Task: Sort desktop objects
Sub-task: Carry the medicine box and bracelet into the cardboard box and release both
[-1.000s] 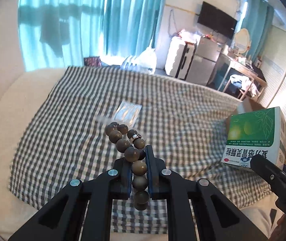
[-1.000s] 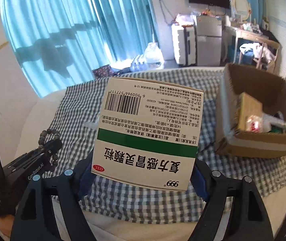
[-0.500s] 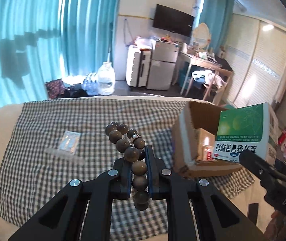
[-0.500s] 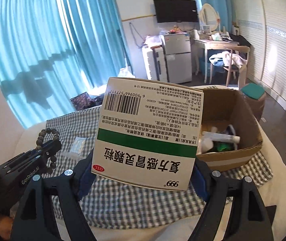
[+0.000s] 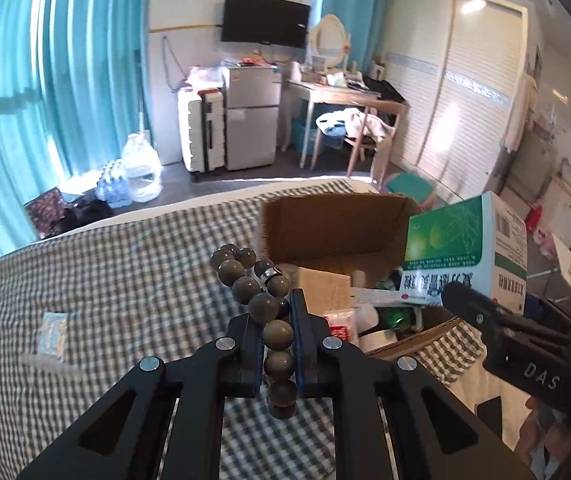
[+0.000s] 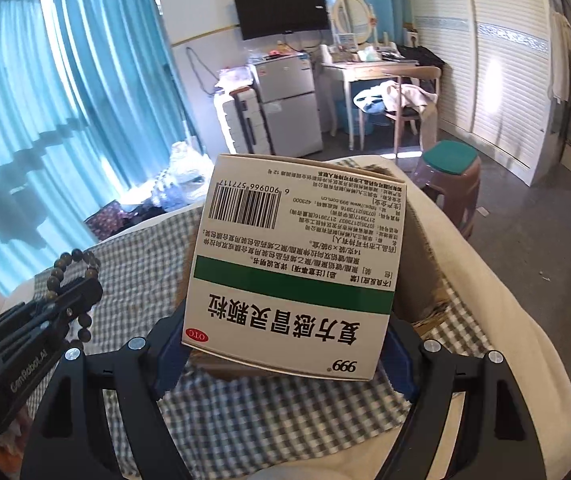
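Beads (image 5: 273, 320) run up the centre of the left wrist view, clamped between the left gripper's (image 5: 278, 344) nearly closed jaws, with the loose end of the string hanging free below. The box (image 6: 297, 280) fills the middle of the right wrist view, held across its width by the right gripper (image 6: 285, 356). The carton (image 5: 337, 228), right of centre in the left view, already holds several items (a tube and a packet, as far as I can tell). Risks: dangling beads could snag the carton's rim; the tall box could tip out if released onto clutter; and the two grippers, close together, could collide over the opening.
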A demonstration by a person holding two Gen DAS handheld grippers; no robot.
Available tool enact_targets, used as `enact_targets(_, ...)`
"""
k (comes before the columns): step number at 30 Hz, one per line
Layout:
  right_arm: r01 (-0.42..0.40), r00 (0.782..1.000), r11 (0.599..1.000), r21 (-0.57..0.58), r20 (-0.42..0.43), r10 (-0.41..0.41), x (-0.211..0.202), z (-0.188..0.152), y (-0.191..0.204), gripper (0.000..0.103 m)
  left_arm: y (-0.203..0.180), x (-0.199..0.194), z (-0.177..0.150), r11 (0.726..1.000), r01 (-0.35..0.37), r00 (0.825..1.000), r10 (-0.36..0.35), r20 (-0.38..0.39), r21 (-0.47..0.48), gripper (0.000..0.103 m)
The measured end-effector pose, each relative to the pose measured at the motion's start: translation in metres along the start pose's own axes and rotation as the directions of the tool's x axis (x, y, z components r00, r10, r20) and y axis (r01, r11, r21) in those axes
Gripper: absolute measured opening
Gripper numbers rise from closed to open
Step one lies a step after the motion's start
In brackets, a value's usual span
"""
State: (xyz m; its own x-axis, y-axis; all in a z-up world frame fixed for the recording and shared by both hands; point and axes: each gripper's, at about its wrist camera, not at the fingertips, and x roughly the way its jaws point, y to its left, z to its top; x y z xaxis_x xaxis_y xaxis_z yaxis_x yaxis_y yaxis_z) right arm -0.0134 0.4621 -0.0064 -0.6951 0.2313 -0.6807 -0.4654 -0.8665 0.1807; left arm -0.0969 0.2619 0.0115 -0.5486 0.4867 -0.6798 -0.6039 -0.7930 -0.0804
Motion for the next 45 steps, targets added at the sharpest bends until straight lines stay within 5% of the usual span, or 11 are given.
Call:
enact_targets(7, 0.037, 0.999, 0.999, 0.025, -0.025, -0.036, 0.033, 0.019, -0.033, 0.08, -0.035, 0.053, 0.012, 0.997, 0.058, 0.997, -0.055, -0.055, 0.043, 0.011)
enact_targets(18, 0.073, 0.993, 0.997, 0.028, -0.097, -0.07, 0.076, 0.028, -0.046, 0.082, -0.059, 0.115, 0.019, 0.997, 0.043, 0.99, -0.034, -0.136, 0.066, 0.011)
enact_targets(21, 0.089, 0.991, 0.996, 0.032, -0.107, -0.085, 0.078, 0.032, -0.049, 0.085, -0.06, 0.118, 0.018, 0.998, 0.022, 0.988, -0.013, -0.154, 0.059, 0.028)
enact_targets(22, 0.089, 0.991, 0.995, 0.033, -0.106, -0.085, 0.077, 0.033, -0.049, 0.087, -0.06, 0.118, 0.018, 0.998, 0.025, 0.987, -0.015, -0.162, 0.061, 0.053)
enact_targets(23, 0.094, 0.991, 0.995, 0.034, -0.099, -0.09, 0.076, 0.033, -0.05, 0.088, -0.059, 0.116, 0.018, 0.998, 0.013, 0.987, -0.003, -0.161, 0.06, 0.081)
enact_targets(24, 0.096, 0.992, 0.995, 0.035, -0.085, -0.093, 0.072, 0.034, -0.05, 0.088, -0.056, 0.112, 0.018, 0.999, -0.006, 0.989, 0.014, -0.146, 0.053, 0.086)
enact_targets(33, 0.04, 0.999, 0.997, 0.07, -0.017, -0.039, 0.029, 0.034, -0.044, 0.088, -0.019, 0.054, 0.014, 0.994, -0.113, 0.989, 0.112, -0.096, 0.0, 0.095)
enact_targets(45, -0.101, 0.991, 0.994, -0.051, 0.087, 0.106, -0.045, 0.011, 0.032, 0.088, 0.055, -0.06, -0.006, 0.957, -0.254, 0.967, 0.252, -0.033, -0.14, 0.1)
